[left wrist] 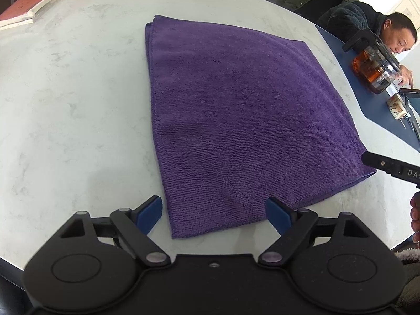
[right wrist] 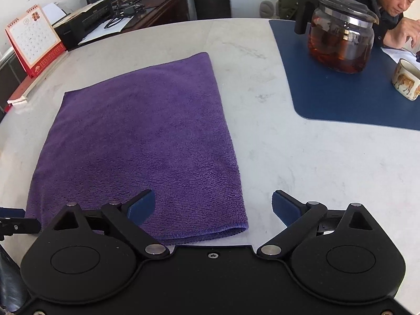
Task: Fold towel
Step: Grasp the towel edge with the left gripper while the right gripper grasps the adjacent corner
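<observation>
We see the purple towel point(left wrist: 236, 120) lying flat on the pale bench point(left wrist: 65, 105), already folded into a layered rectangle, with its doubled edges showing at the far left corner in the left wrist view. Our left gripper point(left wrist: 214, 216) hangs over the towel's near edge with its blue fingers point(left wrist: 148, 216) spread apart; the towel's near left corner lies between them, and neither finger presses on the cloth. Our right gripper point(right wrist: 213, 210) also has its fingers point(right wrist: 140, 207) wide apart: the left one hovers over the towel point(right wrist: 147, 141) and the right one over bare bench point(right wrist: 302, 157), so the towel's near right corner sits between them, untouched. In the left wrist view, the tip of the right gripper pokes in from the right, just beside the towel's right corner. Well beyond the right fingers, a blue mat point(right wrist: 341, 99) carries a glass teapot point(right wrist: 341, 36) of dark tea and a patterned cup point(right wrist: 407, 81), with a seated person point(right wrist: 388, 2) behind them. Far past the left fingers, a red desk calendar point(right wrist: 34, 39) stands at the bench's edge.
</observation>
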The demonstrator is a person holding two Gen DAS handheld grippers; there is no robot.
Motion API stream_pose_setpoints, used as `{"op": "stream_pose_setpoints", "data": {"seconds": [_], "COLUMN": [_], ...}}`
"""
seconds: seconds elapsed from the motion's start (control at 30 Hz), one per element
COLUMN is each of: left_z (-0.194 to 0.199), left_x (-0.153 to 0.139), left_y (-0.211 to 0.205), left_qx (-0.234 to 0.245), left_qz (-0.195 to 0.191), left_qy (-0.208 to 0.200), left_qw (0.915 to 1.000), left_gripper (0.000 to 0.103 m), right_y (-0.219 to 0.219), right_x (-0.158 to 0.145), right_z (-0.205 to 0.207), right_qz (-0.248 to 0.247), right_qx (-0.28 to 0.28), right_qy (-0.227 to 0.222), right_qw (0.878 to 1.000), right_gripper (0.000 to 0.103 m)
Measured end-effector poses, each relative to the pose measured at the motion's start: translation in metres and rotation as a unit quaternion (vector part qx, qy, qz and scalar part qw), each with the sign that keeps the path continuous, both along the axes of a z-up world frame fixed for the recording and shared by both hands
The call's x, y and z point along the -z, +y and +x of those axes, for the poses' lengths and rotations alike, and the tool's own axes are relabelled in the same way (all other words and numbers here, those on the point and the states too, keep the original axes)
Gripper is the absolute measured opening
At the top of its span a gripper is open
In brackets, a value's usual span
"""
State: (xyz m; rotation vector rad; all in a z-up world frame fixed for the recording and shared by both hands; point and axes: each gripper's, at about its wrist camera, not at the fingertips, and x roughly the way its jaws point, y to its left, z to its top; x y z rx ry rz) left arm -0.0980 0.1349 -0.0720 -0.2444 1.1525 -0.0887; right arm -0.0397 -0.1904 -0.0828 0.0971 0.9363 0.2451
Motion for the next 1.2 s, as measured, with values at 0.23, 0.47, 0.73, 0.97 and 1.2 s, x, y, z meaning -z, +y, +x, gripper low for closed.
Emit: {"op": "stream_pose_setpoints", "data": {"seconds": [0.23, 0.47, 0.73, 0.97, 1.2], "left_z": [0.000, 0.000, 0.005, 0.010, 0.012], "left_x": [0.000, 0.000, 0.000, 0.002, 0.002], "left_y": [-0.003, -0.005, 0.001, 0.010, 0.014], "left_qx": [0.004, 0.013, 0.014, 0.009, 0.009], "left_qz": [0.011, 0.021, 0.002, -0.019, -0.028], "left_qy": [-0.006, -0.011, -0.010, -0.004, -0.003], "left_qw": [0.9999, 0.9996, 0.9998, 0.9998, 0.9996], "left_gripper": [0.071, 0.060, 0.040, 0.022, 0.020], "right_y": [-0.005, -0.006, 0.000, 0.008, 0.011], "right_x": [0.011, 0.018, 0.019, 0.019, 0.018], "right_z": [-0.004, -0.003, 0.001, 0.004, 0.005], "right_qz": [-0.003, 0.000, -0.012, -0.033, -0.046], "right_qx": [0.000, -0.003, -0.017, -0.042, -0.049], "right_qy": [0.016, 0.026, 0.028, 0.026, 0.024], "right_qw": [1.000, 1.000, 0.999, 0.998, 0.997], "right_gripper": [0.090, 0.088, 0.087, 0.082, 0.080]}}
